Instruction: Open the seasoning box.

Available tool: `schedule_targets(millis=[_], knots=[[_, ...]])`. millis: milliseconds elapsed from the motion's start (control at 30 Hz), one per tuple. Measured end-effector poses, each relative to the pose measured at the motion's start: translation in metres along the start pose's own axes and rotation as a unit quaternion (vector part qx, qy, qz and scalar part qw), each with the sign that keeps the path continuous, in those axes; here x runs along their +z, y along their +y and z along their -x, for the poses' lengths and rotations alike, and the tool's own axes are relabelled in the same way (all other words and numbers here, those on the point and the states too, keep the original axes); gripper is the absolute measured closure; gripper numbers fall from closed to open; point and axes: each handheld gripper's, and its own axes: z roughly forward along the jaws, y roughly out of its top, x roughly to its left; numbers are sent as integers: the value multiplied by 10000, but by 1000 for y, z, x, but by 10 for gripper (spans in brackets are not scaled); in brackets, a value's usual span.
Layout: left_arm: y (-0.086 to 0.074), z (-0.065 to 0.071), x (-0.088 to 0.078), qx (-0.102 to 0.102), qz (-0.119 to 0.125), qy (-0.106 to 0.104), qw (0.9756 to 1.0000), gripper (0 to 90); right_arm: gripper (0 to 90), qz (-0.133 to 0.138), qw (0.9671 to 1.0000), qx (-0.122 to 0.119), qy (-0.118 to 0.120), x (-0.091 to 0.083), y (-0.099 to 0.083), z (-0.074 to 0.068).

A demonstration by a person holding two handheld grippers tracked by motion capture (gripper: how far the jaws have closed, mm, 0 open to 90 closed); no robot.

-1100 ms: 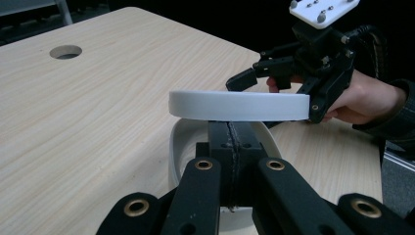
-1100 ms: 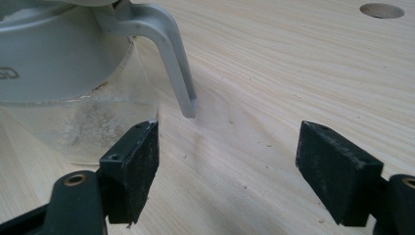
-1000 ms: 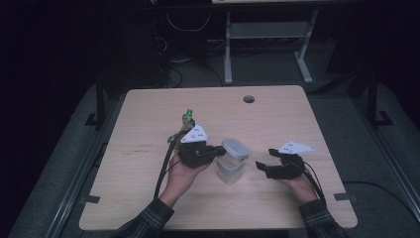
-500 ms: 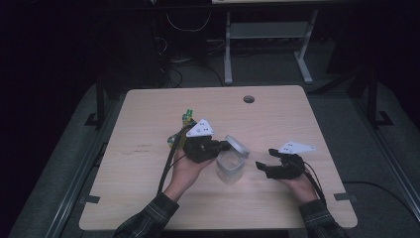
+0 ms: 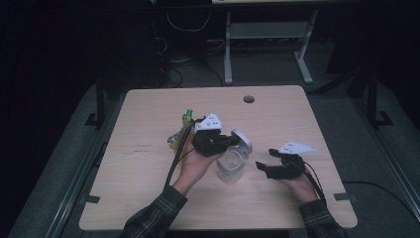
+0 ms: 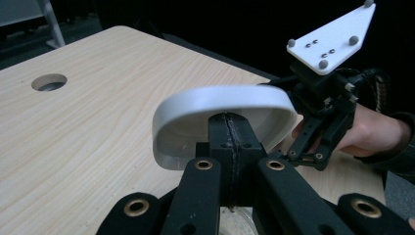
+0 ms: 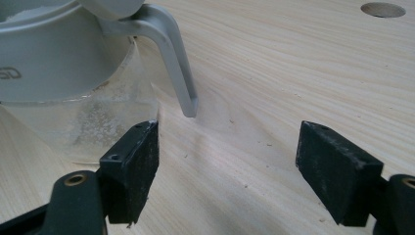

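On the table [image 5: 148, 198] a container [image 5: 230, 168] stands near the middle, toward the person's edge. Its lid [image 5: 242, 140] is raised above its far rim, between the closed jaws of the left gripper [image 5: 229, 141], which sits just left of the container. The right gripper [image 5: 261, 167] rests to the container's right, apart from it, jaws spread. A packet [image 5: 179, 135] lies left of the left gripper; a hole [image 5: 249, 99] lies near the far edge.

Left gripper [image 5: 233, 140] shifted right and a bit up-table since a second ago, lid [image 5: 242, 140] pinched in closed jaws and carried along. Lid was sitting on clear container [image 5: 230, 166] back then, now lifted off and tilted, hanging over far rim. Container mouth open now.
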Motion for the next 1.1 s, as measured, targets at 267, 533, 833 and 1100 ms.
schedule_targets(millis=[267,533,833,1100], knots=[[5,0,4,13,-22,-25,10000,900,237,7,10000,5,-3,-1,0,1],[5,3,-6,-49,-50,-41,10000,890,237,-10,10000,2,-5,0,0,1],[6,8,-25,-191,-283,-106,9994,744,237,-40,10000,2,-10,1,-1,0],[-3,16,-41,-220,-303,-12,9993,591,237,-69,10000,1,-13,1,-1,1]])
